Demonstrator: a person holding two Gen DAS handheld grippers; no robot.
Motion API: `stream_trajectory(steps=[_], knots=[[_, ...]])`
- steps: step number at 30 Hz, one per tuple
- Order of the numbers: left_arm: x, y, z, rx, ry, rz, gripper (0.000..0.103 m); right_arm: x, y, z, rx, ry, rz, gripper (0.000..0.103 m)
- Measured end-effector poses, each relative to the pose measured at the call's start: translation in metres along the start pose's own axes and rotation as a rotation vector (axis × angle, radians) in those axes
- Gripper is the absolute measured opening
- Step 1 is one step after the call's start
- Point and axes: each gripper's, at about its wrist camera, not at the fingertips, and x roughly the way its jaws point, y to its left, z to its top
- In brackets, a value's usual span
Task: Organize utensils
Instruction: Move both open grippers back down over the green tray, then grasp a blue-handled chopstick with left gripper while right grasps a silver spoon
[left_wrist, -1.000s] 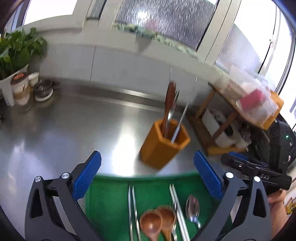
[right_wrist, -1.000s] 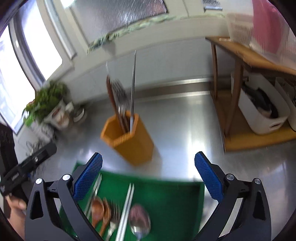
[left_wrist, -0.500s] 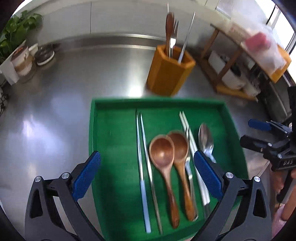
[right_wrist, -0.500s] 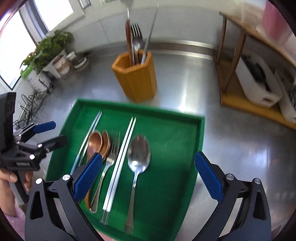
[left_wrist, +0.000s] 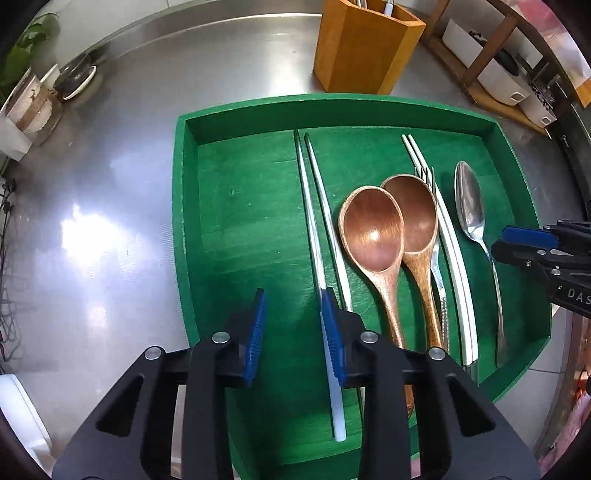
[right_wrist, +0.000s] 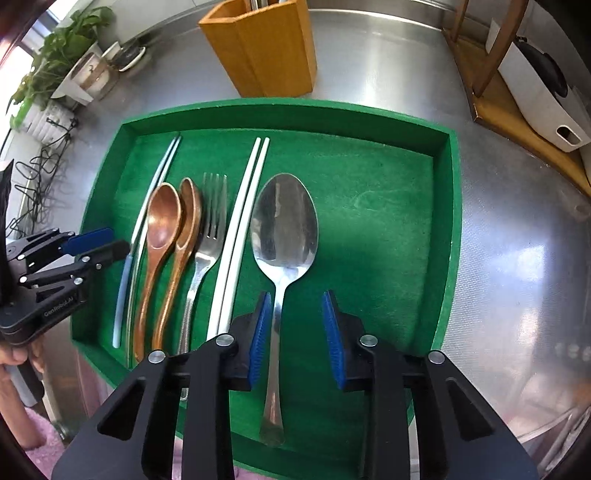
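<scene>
Stainless steel countertop (left_wrist: 110, 177) fills both views and carries a green tray (left_wrist: 181, 206) at frame centre.

Left wrist view, left to right:
- Upper left: a potted plant (left_wrist: 22, 55) and small dishes (left_wrist: 77, 77) at the counter's edge.
- Lower centre: the left gripper (left_wrist: 293, 332) sits low over the tray, jaws parted by a narrow gap and nothing clamped. Its right blue pad (left_wrist: 332, 332) lies just beside the handle of the metal chopsticks (left_wrist: 314, 229); contact cannot be confirmed.
- Centre: two wooden spoons (left_wrist: 373, 229) lie side by side, bowls toward the top of the frame, one overlapping the other.
- Right of centre: a fork (left_wrist: 437, 266), partly under the spoons, then the white chopsticks (left_wrist: 454, 251), then the metal spoon (left_wrist: 471, 206).
- Top centre: an orange utensil holder (left_wrist: 362, 48) stands beyond the tray.
- Upper right: a wooden rack (left_wrist: 480, 85) with white containers.

Right wrist view, left to right:
- Left edge: the left gripper's tips are seen at the chopstick handles.
- Centre: the same row of utensils lies lengthwise in the tray.
- Lower centre: the right gripper (right_wrist: 297, 332) is released, jaws apart, straddling the metal spoon's handle, which lies close to the left pad (right_wrist: 260, 332).
- Right half of the tray floor is bare green.
</scene>
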Motion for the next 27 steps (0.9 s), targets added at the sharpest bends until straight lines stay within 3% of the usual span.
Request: stream_trajectory(steps=[15, 20, 27], knots=[[0.012, -0.017, 0.018, 0.061, 0.109, 0.001, 0.027, 0.012, 0.018, 0.012, -0.047, 0.078, -0.046, 0.019], [0.013, -0.021, 0.024, 0.091, 0.148, 0.044, 0.008, 0.017, 0.019, 0.01, -0.05, 0.098, -0.077, 0.016], [0.014, -0.015, 0.035, 0.082, 0.197, 0.007, 0.008, 0.024, 0.033, 0.022, -0.056, 0.146, -0.12, 0.018]])
